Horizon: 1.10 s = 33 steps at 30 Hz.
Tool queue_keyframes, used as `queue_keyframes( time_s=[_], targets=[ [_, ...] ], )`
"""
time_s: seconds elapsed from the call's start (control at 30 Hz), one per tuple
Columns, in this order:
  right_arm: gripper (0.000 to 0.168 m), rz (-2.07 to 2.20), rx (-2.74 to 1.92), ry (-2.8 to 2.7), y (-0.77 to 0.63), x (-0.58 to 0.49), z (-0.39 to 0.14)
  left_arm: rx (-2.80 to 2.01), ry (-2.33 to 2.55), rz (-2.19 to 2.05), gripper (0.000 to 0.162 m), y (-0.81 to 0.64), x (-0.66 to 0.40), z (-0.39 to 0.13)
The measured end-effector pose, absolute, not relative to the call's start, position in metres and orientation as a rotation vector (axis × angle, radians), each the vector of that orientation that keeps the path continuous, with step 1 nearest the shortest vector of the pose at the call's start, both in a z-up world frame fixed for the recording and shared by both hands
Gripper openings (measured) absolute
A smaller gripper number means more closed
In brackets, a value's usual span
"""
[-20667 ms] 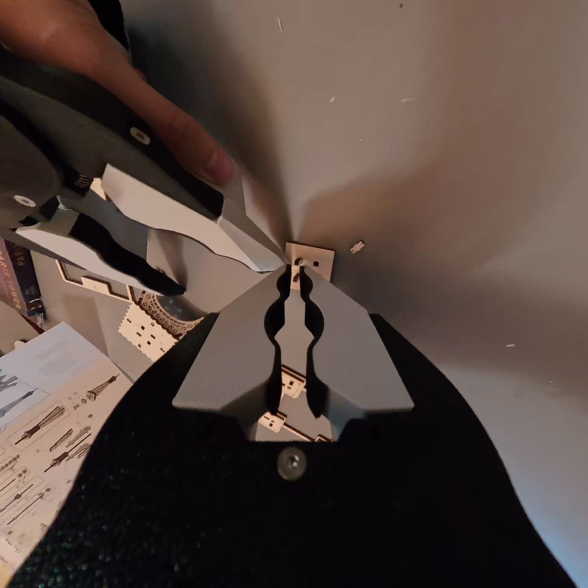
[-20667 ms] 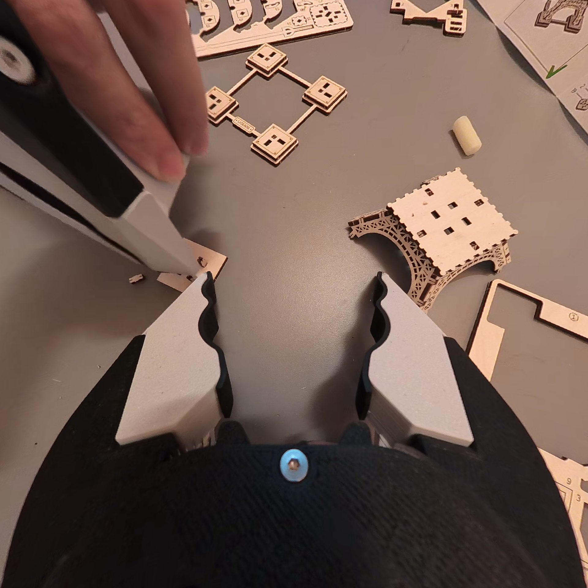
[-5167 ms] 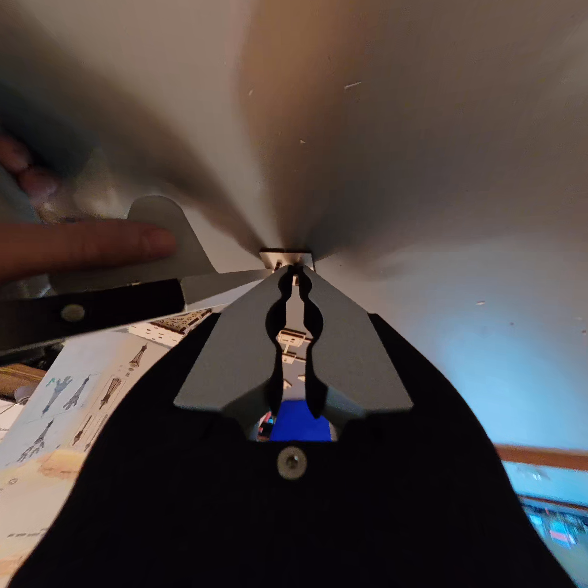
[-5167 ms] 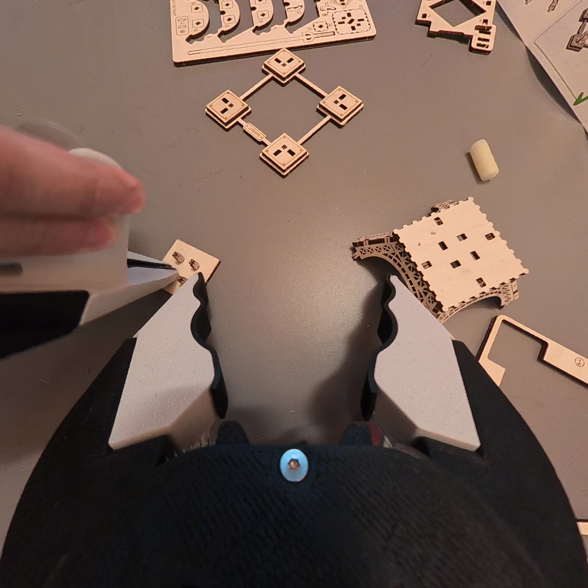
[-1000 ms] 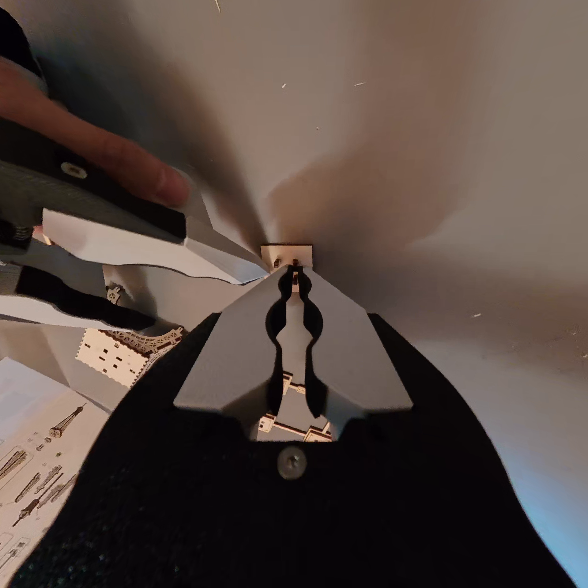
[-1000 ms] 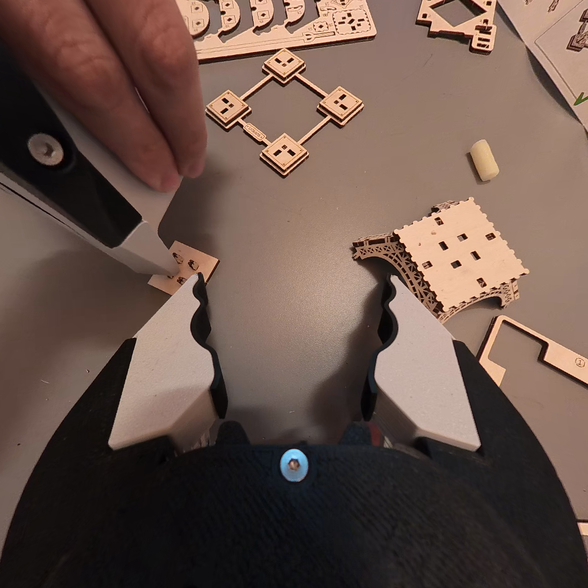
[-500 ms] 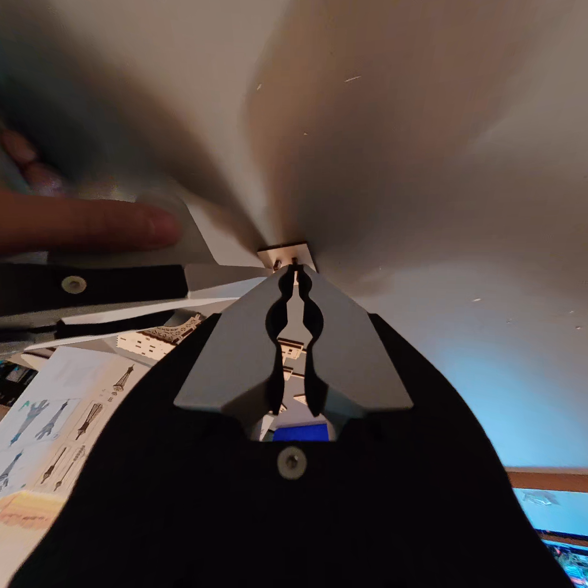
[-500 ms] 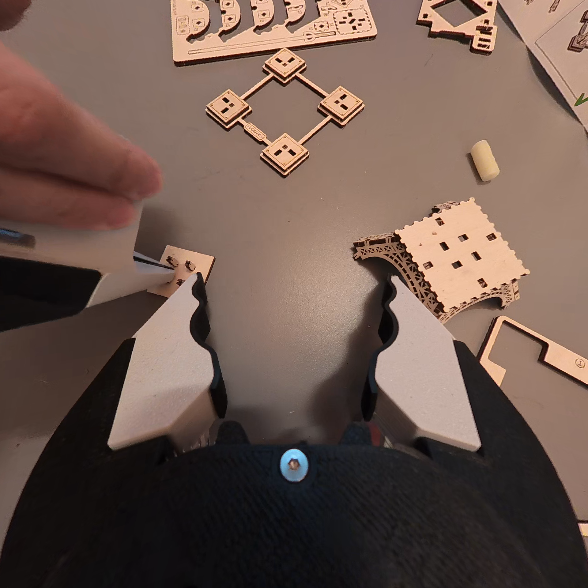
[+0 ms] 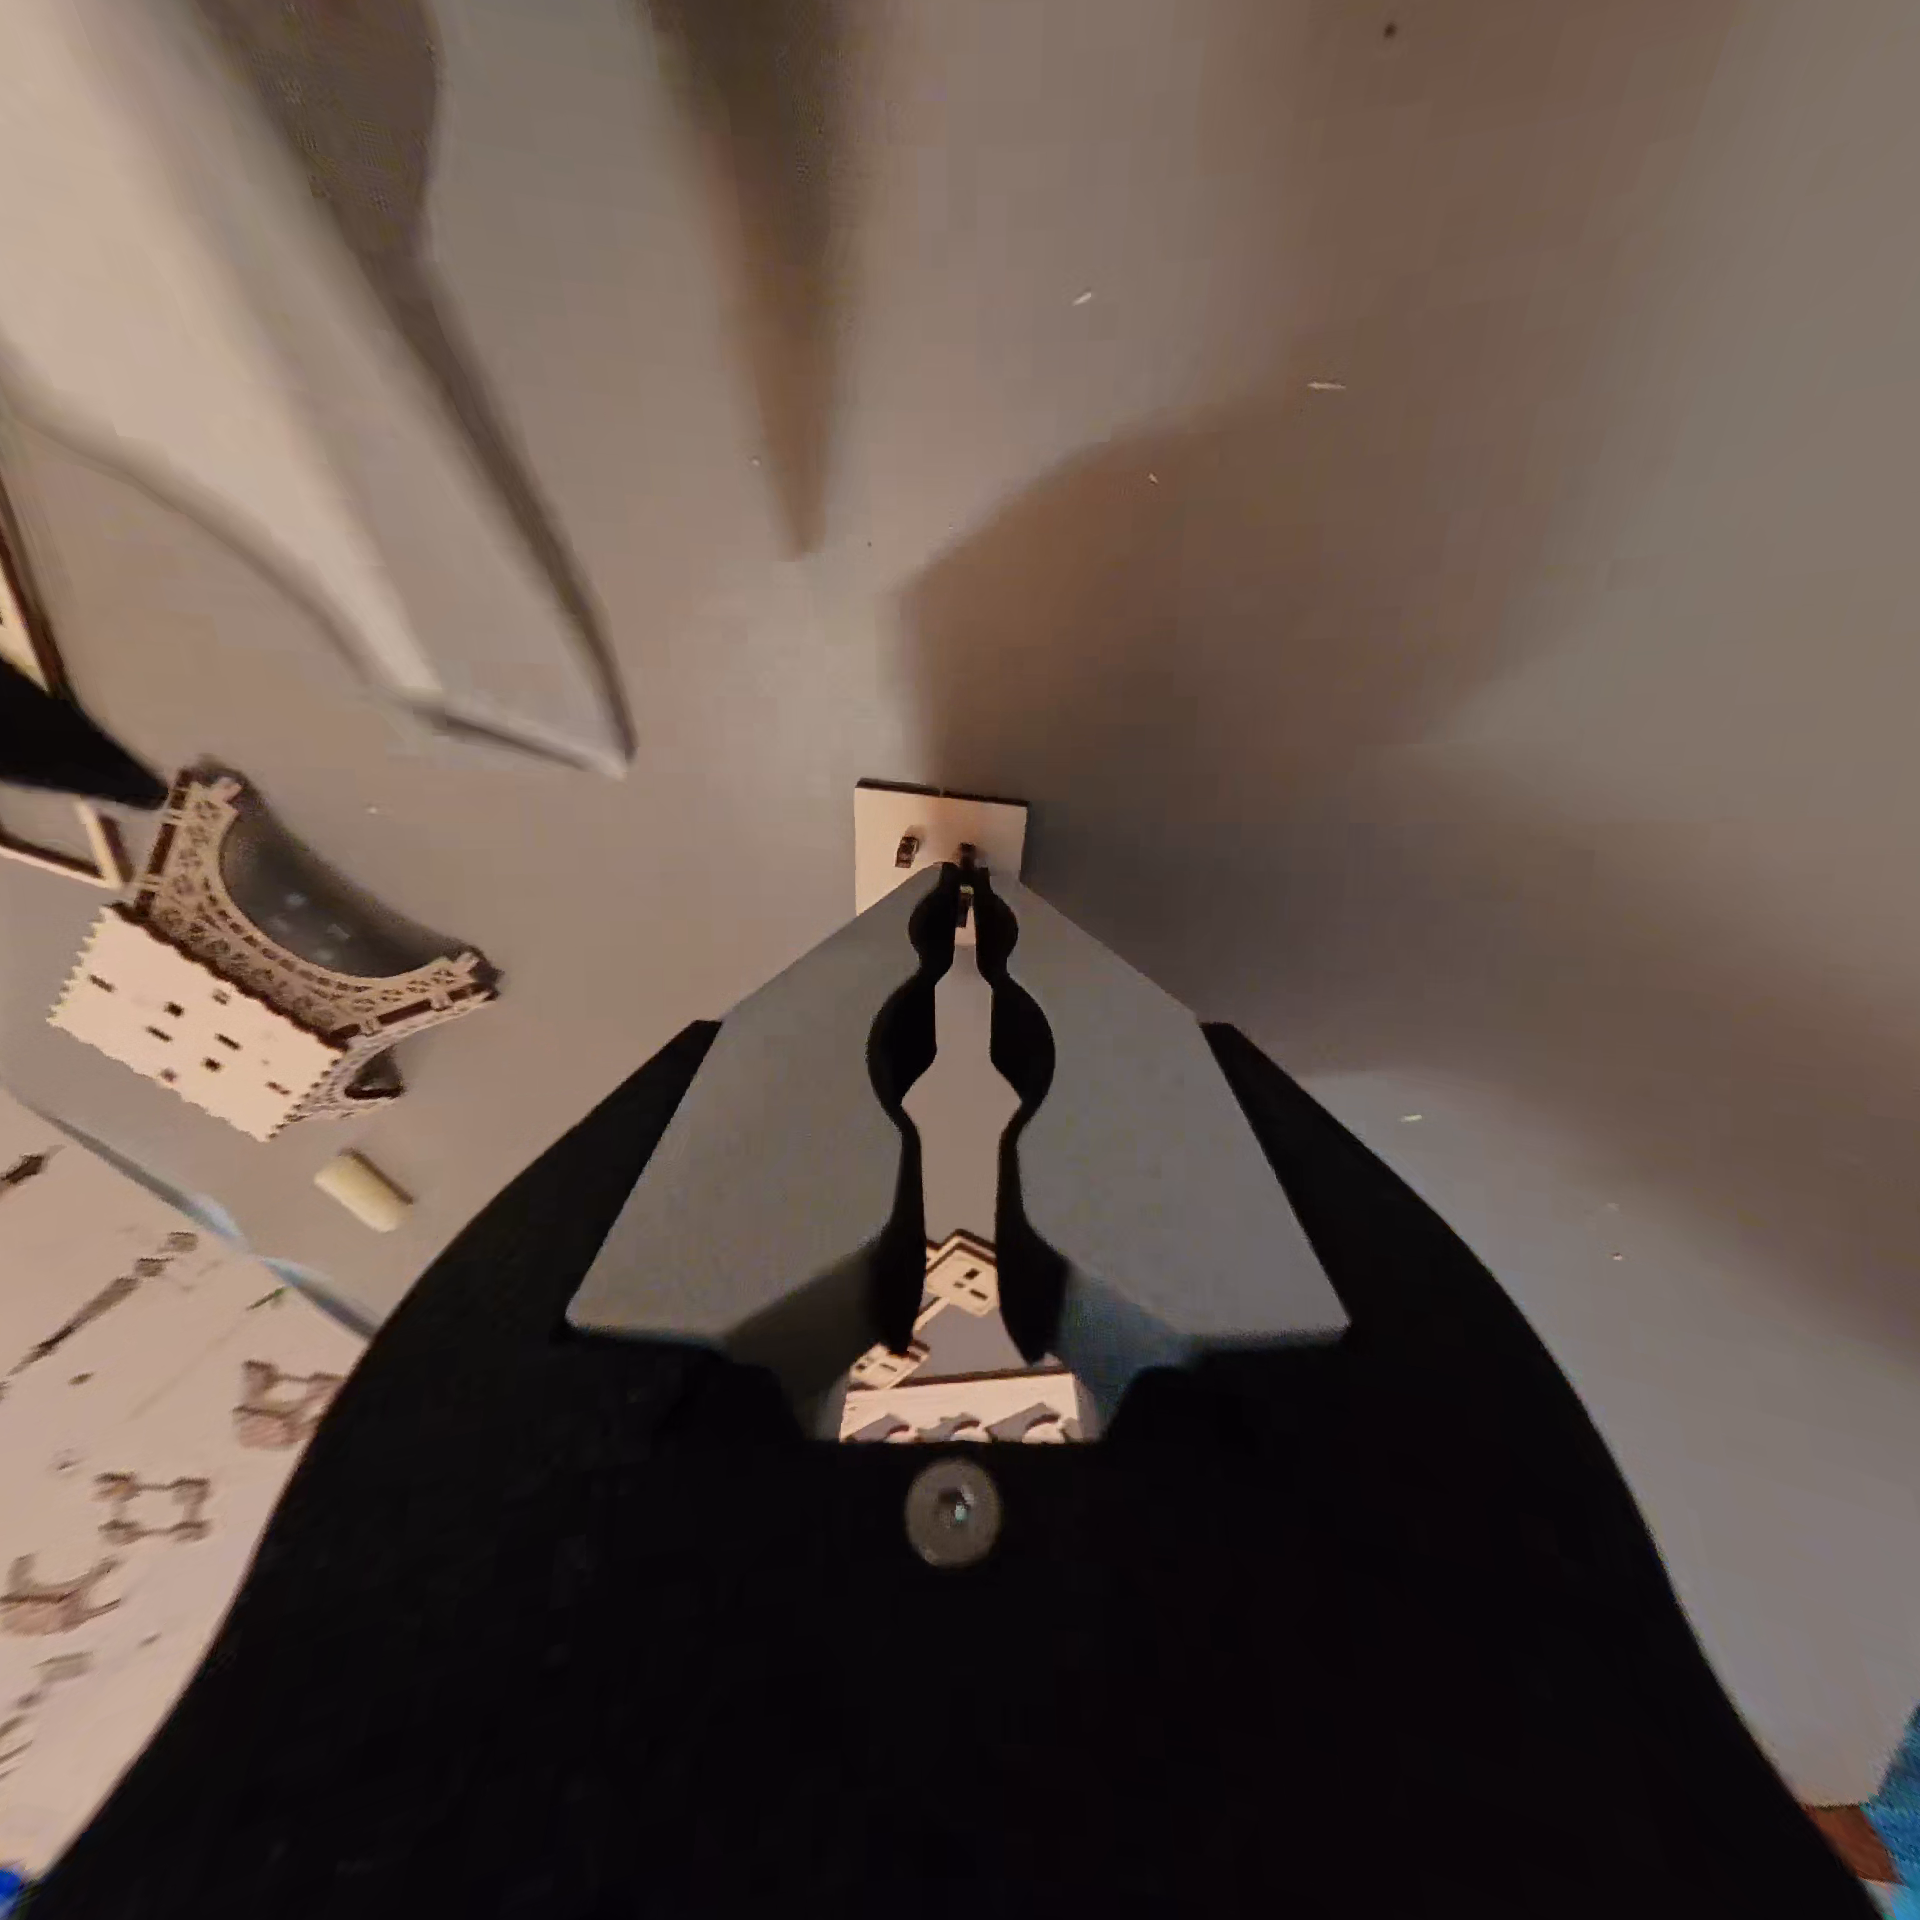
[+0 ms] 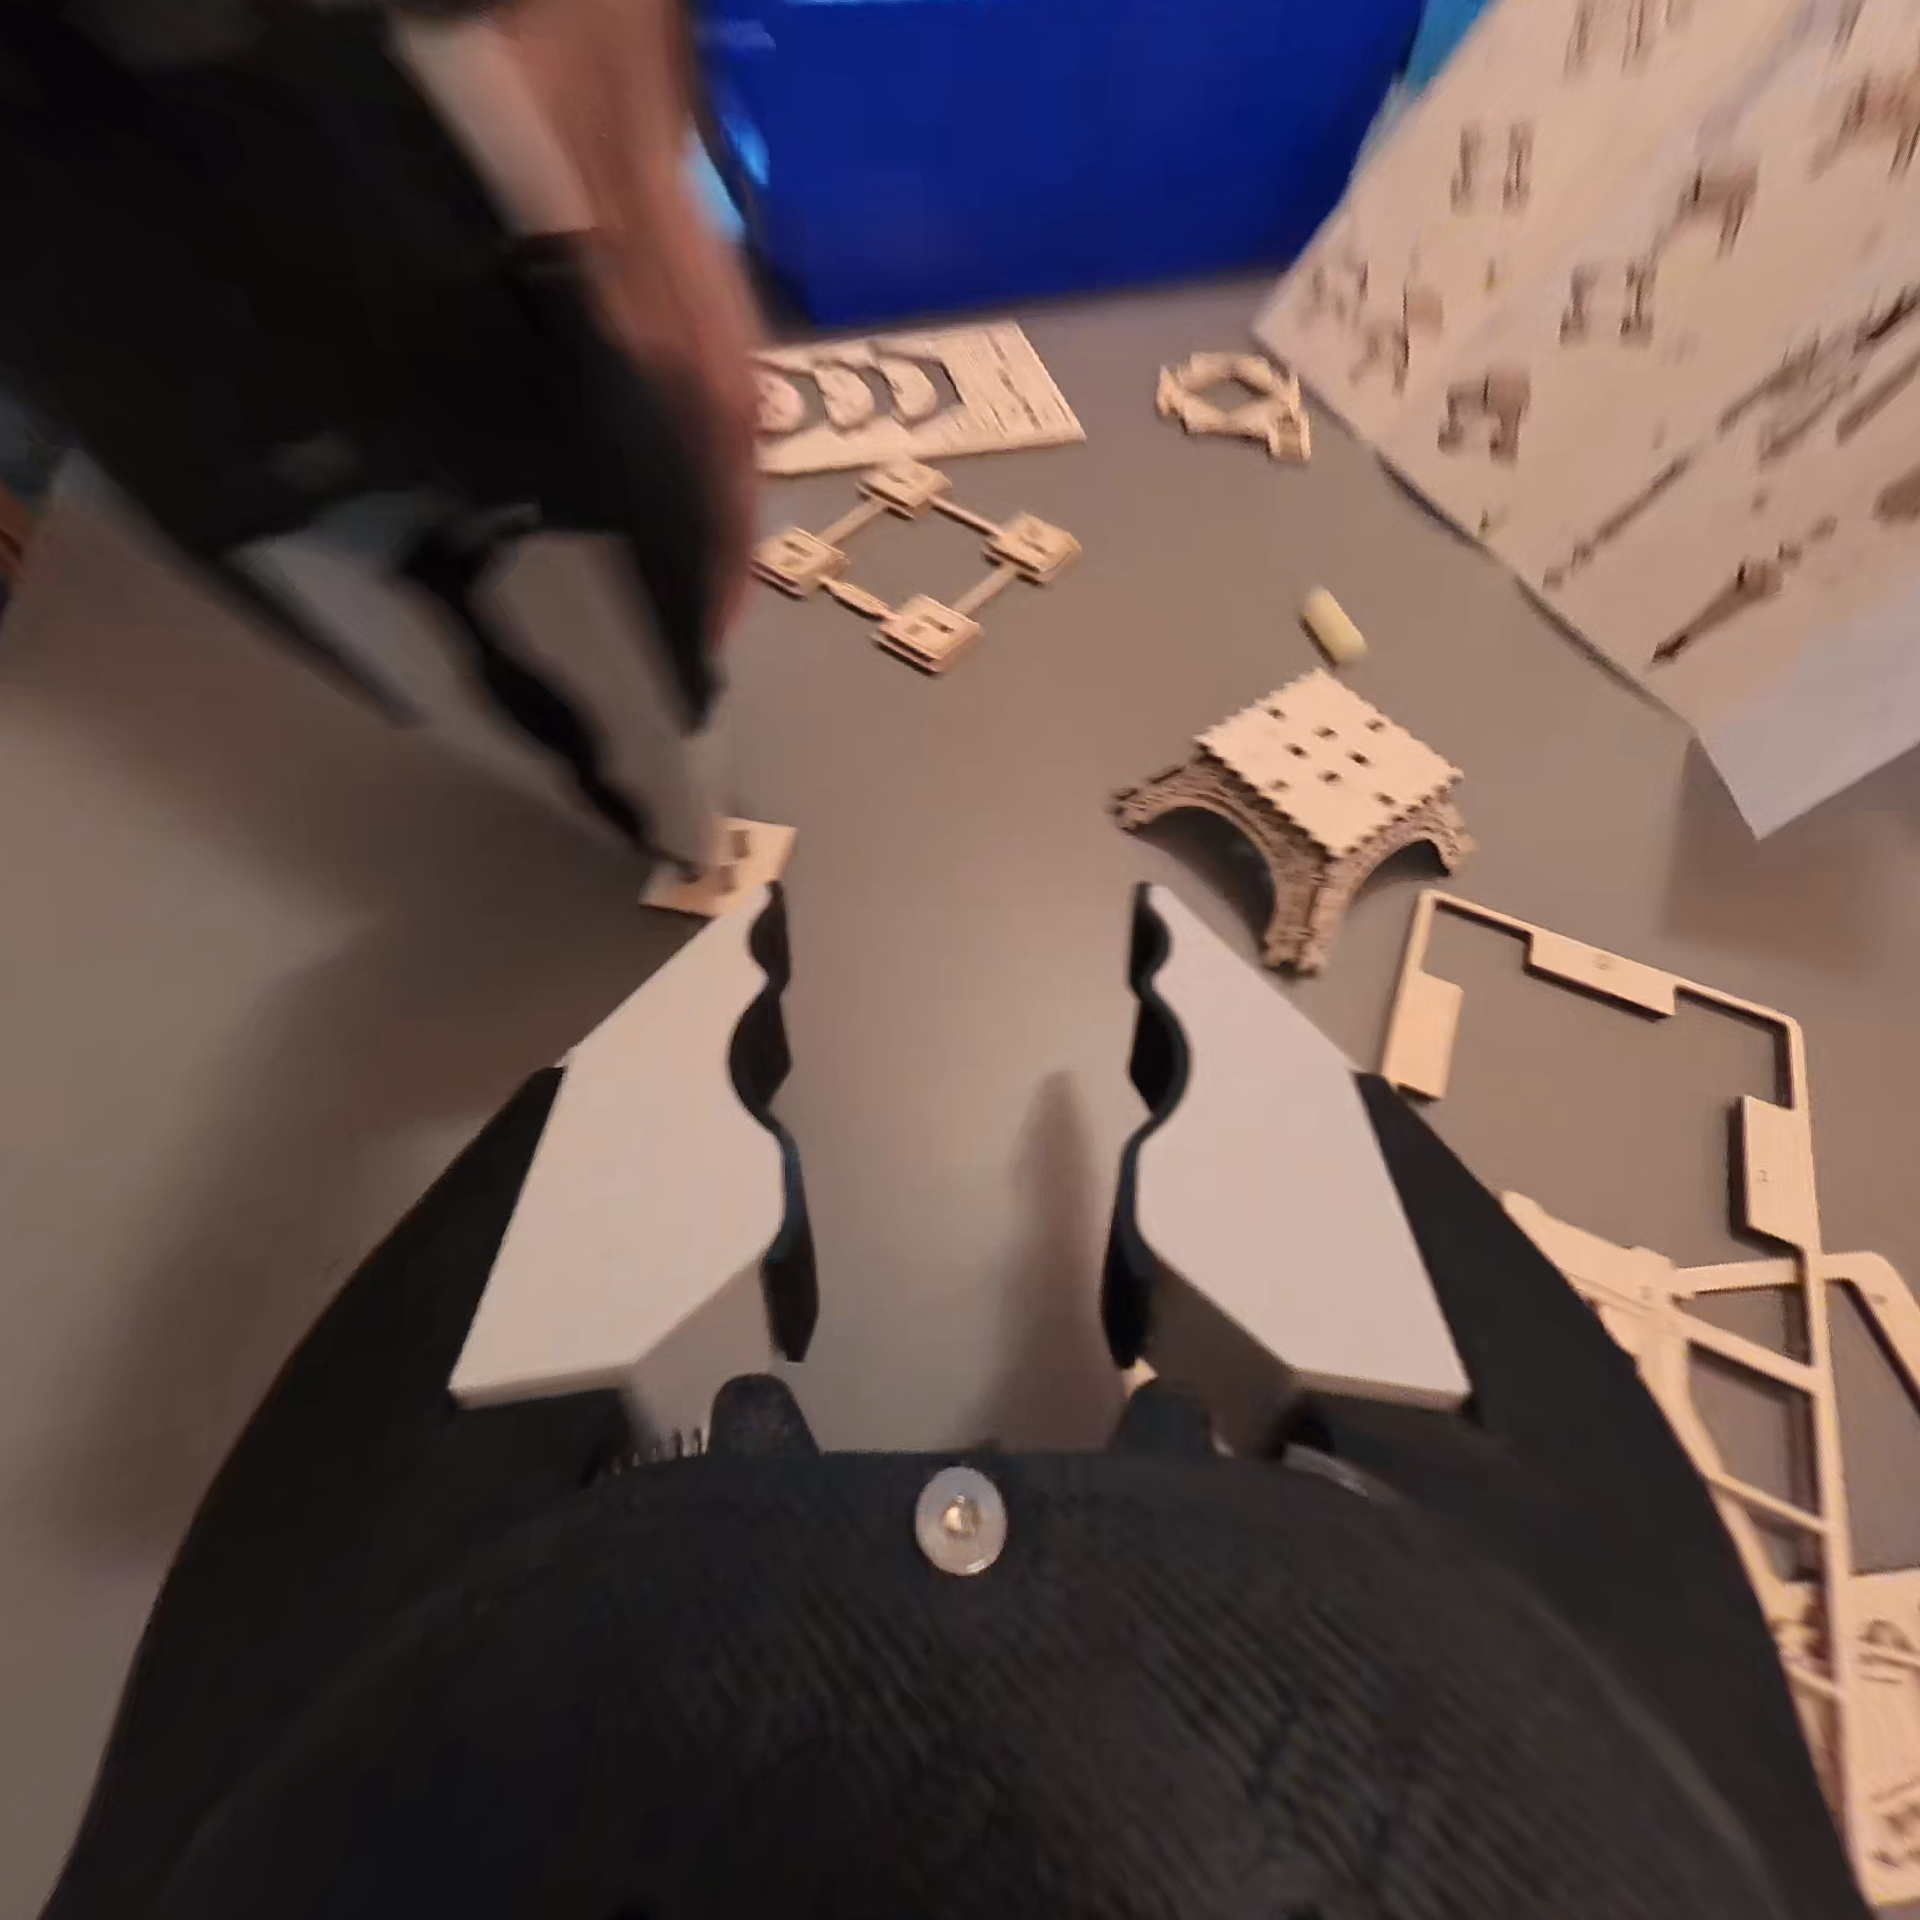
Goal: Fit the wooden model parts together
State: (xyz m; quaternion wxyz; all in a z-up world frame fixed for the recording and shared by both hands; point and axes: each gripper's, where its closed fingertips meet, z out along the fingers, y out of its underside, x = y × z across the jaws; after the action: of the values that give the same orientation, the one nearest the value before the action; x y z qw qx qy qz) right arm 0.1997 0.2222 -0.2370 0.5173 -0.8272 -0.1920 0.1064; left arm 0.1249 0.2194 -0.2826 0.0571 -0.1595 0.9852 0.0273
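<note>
Our left gripper (image 9: 964,883), tilted steeply down at frame centre, pinches the small square wooden plate (image 9: 935,831); our right gripper (image 10: 958,914) hovers spread.

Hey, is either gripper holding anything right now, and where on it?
The left gripper pinches a small peg on the small square wooden plate. The right gripper is open and empty.

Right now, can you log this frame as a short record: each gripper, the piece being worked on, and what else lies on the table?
left gripper: jaws shut on a tiny part, tips on the small square plate
right gripper: jaws open, empty, beside the plate
plate: flat on the grey table
arched tower base: standing, untouched
four-pad square frame: lying farther back
image quality: motion blur
</note>
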Motion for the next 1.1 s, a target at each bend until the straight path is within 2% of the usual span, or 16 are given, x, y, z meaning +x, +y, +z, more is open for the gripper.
queue_keyframes(
  time_s=[0.03,0.1,0.2,0.4,0.63,0.67,0.73,0.77,0.87,0.93,1.03,1.1],
  targets=[
    [0.055,0.215,-1.942,-0.502,0.217,0.193,-0.238,-0.525,2.998,0.051,0.0,0.219,0.125,-0.283],
    [0.025,0.067,-1.834,-0.662,0.205,0.179,-0.239,-0.613,3.021,-0.021,0.0,0.218,0.125,-0.283],
    [0.003,-0.123,-1.691,-0.829,0.2,0.166,-0.232,-0.78,3.044,-0.101,0.001,0.217,0.124,-0.284],
    [0.0,-0.317,-1.51,-1.085,0.199,0.141,-0.24,-0.958,3.044,-0.194,0.001,0.215,0.119,-0.285],
    [0.0,-0.685,-1.378,-1.364,0.212,0.127,-0.26,-0.822,3.025,-0.146,0.001,0.216,0.12,-0.285],
    [0.003,-0.695,-1.377,-1.372,0.213,0.127,-0.261,-0.809,3.025,-0.135,0.001,0.216,0.12,-0.286],
    [0.022,-0.634,-1.394,-1.387,0.209,0.124,-0.264,-0.808,3.032,-0.128,0.001,0.216,0.121,-0.286],
    [0.025,-0.594,-1.416,-1.377,0.207,0.124,-0.262,-0.807,3.035,-0.133,0.001,0.216,0.121,-0.286],
    [0.05,-0.436,-1.64,-1.064,0.211,0.15,-0.237,-0.829,3.035,-0.171,0.001,0.216,0.121,-0.286],
    [0.075,-0.179,-1.903,-0.708,0.214,0.171,-0.235,-0.861,3.029,-0.206,0.001,0.216,0.121,-0.286],
    [0.096,0.307,-2.206,-0.262,0.205,0.176,-0.254,-0.931,3.007,-0.251,0.001,0.216,0.121,-0.285],
    [0.074,0.493,-2.187,-0.108,0.209,0.172,-0.251,-0.986,2.976,-0.266,0.001,0.216,0.122,-0.285]
  ],
)
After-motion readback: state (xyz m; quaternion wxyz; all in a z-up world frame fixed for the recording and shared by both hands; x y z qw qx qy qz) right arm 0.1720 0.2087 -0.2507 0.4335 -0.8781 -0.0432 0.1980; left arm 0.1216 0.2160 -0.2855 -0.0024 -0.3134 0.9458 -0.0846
